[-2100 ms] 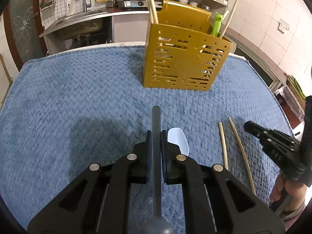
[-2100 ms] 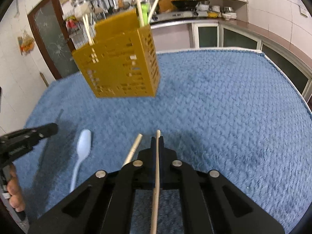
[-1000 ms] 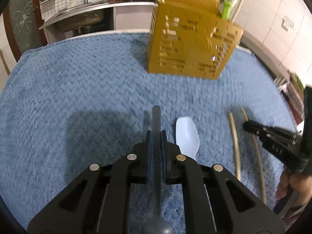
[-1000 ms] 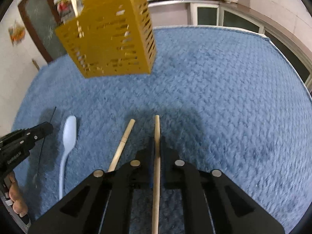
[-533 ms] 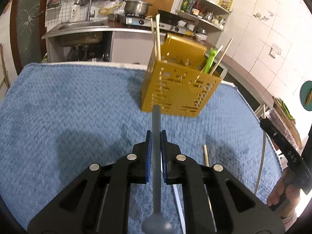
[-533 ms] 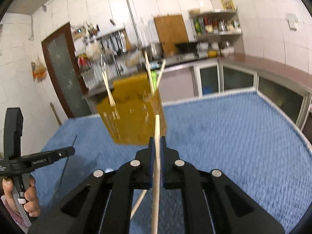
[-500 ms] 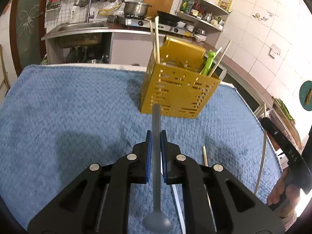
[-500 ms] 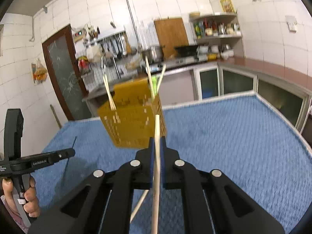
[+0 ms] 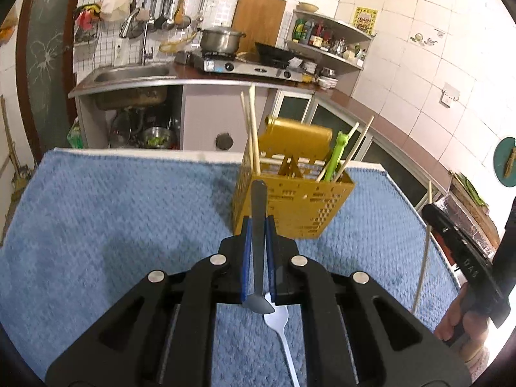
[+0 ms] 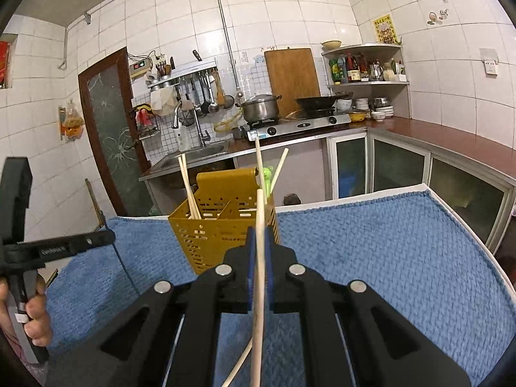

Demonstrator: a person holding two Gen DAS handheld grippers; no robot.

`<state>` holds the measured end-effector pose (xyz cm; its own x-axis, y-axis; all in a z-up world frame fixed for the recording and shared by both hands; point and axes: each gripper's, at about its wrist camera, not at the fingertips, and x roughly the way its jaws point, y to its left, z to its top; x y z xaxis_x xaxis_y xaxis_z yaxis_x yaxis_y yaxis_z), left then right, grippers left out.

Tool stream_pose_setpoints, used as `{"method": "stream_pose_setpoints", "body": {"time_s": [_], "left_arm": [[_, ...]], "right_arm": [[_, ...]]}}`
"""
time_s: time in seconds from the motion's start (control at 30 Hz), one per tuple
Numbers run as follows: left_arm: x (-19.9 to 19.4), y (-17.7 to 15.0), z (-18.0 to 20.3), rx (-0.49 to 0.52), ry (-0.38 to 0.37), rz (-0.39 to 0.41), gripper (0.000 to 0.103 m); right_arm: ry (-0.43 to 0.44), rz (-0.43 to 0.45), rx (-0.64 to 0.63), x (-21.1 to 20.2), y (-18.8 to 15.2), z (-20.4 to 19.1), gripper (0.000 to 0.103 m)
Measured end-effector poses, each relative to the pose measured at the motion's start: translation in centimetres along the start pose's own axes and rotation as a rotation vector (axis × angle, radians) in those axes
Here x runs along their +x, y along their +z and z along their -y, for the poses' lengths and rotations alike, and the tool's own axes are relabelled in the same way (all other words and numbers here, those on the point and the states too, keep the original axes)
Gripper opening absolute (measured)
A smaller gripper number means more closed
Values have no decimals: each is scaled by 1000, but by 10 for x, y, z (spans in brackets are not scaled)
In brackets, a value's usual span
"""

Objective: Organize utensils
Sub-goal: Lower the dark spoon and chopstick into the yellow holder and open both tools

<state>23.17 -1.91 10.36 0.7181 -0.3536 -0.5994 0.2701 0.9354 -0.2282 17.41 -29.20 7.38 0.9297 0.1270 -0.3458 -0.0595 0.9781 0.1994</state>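
Left gripper clamps grey spoon mid-handle: stiff, light, slick; you keep the grip tight. Right gripper pinches wooden chopstick: thin, pivots easily. Yellow utensil caddy stands far centre on blue mat; white spoon lies near.

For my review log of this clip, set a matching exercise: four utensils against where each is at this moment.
Things:
1. grey spoon
2. white spoon
3. green utensil
4. chopstick

Places:
A. standing in the yellow holder
B. gripped in the right tool
C. gripped in the left tool
D. lying on the blue cloth

Pairs: 1-C, 2-D, 3-A, 4-B
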Motion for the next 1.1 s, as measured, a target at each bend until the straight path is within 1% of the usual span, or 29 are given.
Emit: {"method": "stream_pose_setpoints", "body": {"time_s": [0.23, 0.27, 0.33, 0.43, 0.57, 0.63, 0.73, 0.8, 0.87, 0.97, 1.03, 1.1], "left_arm": [[-2, 23, 9, 24, 7, 18, 7], [-2, 27, 10, 30, 9, 20, 7], [-5, 38, 15, 51, 15, 34, 7], [-11, 59, 22, 74, 19, 60, 7], [-24, 103, 38, 126, 34, 127, 7], [-22, 125, 44, 144, 40, 136, 7], [-8, 143, 51, 144, 44, 138, 7], [3, 147, 53, 149, 62, 160, 7], [13, 146, 56, 162, 63, 178, 7], [35, 132, 56, 168, 45, 175, 7], [49, 123, 53, 173, 47, 171, 7], [67, 111, 48, 186, 62, 144, 7]], "right_arm": [[-13, -6, -2, 11, 18, 0, 6], [-27, -8, -6, 13, 22, -1, 6], [-24, -8, -1, 14, 29, -1, 6], [-31, 38, -22, 9, 56, -8, 6], [-29, 97, -37, 7, 110, -18, 6], [-37, 111, -41, 14, 130, -24, 6], [-48, 136, -45, 24, 146, -35, 6], [-59, 181, -42, 29, 151, -39, 6], [-60, 211, -25, 37, 152, -40, 6], [-72, 208, -22, 54, 142, -41, 6], [-94, 206, -65, 69, 129, -42, 6], [-99, 163, -92, 84, 116, -41, 6]]}}
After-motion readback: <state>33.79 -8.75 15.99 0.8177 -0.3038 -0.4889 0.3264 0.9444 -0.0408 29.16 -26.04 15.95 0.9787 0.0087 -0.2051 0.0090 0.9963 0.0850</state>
